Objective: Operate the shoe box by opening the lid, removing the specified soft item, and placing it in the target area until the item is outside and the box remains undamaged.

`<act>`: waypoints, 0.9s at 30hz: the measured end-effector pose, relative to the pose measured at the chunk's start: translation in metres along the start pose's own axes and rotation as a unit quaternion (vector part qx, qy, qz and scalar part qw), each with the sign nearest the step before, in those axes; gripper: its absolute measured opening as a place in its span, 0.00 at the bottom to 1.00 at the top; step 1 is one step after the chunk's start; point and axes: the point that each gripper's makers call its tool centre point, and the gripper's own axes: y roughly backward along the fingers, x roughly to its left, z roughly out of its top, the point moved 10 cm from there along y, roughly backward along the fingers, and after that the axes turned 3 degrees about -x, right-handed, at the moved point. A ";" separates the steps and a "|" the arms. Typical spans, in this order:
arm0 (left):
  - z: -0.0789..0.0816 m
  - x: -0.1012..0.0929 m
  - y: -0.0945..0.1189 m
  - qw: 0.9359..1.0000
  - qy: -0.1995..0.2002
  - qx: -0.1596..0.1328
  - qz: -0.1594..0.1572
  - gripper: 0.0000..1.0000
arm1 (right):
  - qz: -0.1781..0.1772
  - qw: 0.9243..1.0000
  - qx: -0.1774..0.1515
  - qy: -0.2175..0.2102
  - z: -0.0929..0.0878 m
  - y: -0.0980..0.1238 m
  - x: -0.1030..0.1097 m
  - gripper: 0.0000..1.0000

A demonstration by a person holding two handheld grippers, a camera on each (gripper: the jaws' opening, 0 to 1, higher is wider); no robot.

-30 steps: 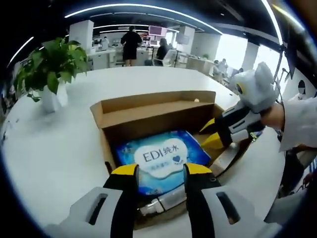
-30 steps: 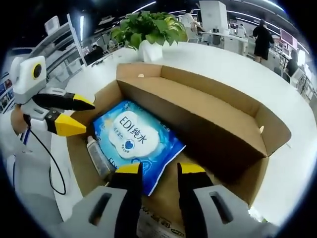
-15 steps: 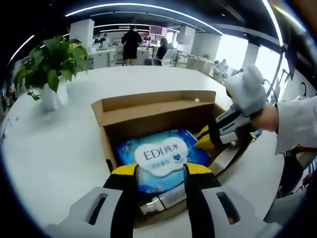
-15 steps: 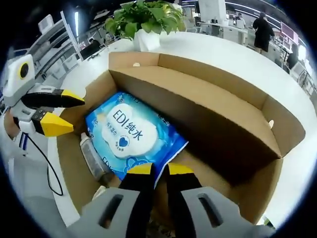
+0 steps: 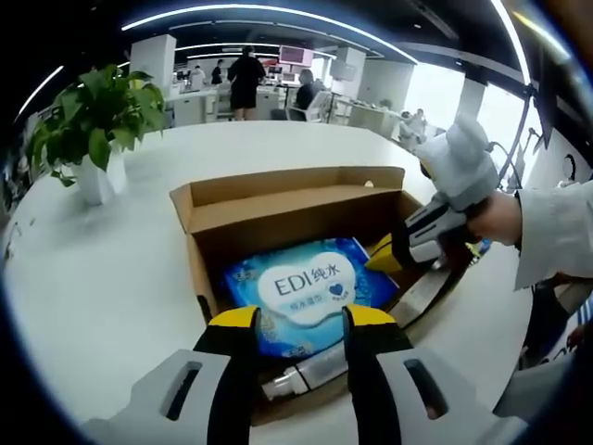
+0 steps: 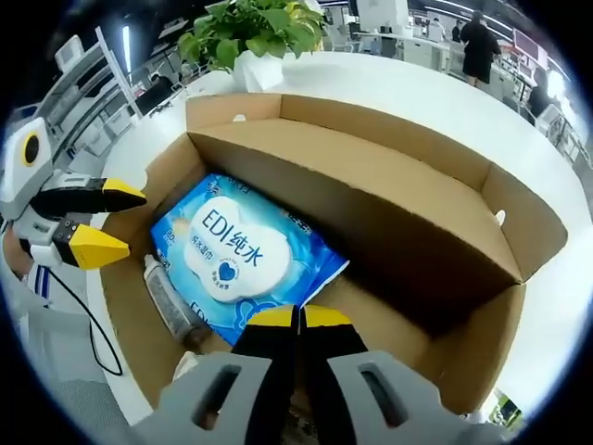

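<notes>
An open cardboard shoe box (image 5: 278, 209) (image 6: 398, 176) sits on the white table. Inside lies a blue soft pack of wipes (image 5: 301, 287) (image 6: 236, 255) with a white "EDI" label. A small bottle (image 5: 306, 373) (image 6: 167, 298) lies beside it along the box wall. My right gripper (image 6: 298, 318) has its jaws pressed together on the pack's near edge; in the left gripper view it (image 5: 387, 255) reaches in over the right wall. My left gripper (image 5: 301, 320) (image 6: 116, 222) stands open outside the box's end, holding nothing.
A potted plant (image 5: 93, 125) (image 6: 250, 37) in a white pot stands on the table beyond the box. The table's bare top (image 5: 111, 269) spreads to the left. People stand at desks far behind. A cable (image 6: 93, 320) hangs below the left gripper.
My right gripper's jaws have closed from wide apart onto the pack's edge as it moved deeper into the box. The pack has shifted slightly. The left gripper holds still.
</notes>
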 end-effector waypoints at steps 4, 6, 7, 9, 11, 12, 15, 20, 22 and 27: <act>-0.001 -0.001 -0.005 1.000 0.001 0.005 0.000 0.34 | -0.005 1.000 0.001 0.001 -0.002 0.002 -0.003 0.00; -0.002 -0.001 -0.007 1.000 0.000 0.009 0.001 0.34 | -0.007 1.000 0.001 0.000 -0.003 0.004 -0.004 0.00; -0.002 -0.001 -0.008 1.000 0.001 0.011 0.000 0.34 | -0.009 1.000 0.001 0.001 -0.003 0.005 -0.005 0.00; -0.003 0.000 -0.011 1.000 0.000 0.015 0.002 0.33 | -0.010 1.000 0.000 0.000 -0.005 0.007 -0.007 0.00; -0.003 0.001 -0.014 1.000 0.003 0.023 0.004 0.32 | -0.013 1.000 0.000 -0.001 -0.007 0.008 -0.010 0.00; -0.003 0.002 -0.015 1.000 0.004 0.027 0.005 0.32 | -0.014 1.000 0.000 -0.002 -0.007 0.009 -0.011 0.00; -0.003 0.004 -0.021 0.999 0.006 0.033 0.007 0.31 | -0.017 1.000 -0.001 -0.003 -0.009 0.011 -0.014 0.00; -0.004 0.005 -0.031 0.999 0.007 0.053 0.010 0.30 | -0.020 1.000 -0.003 -0.003 -0.011 0.016 -0.015 0.00; -0.006 0.006 -0.034 0.998 0.013 0.067 0.016 0.28 | -0.023 1.000 -0.001 0.002 -0.012 0.016 -0.015 0.00; 0.000 0.005 -0.040 0.997 0.008 0.070 0.018 0.24 | -0.023 1.000 -0.002 0.001 -0.013 0.018 -0.015 0.00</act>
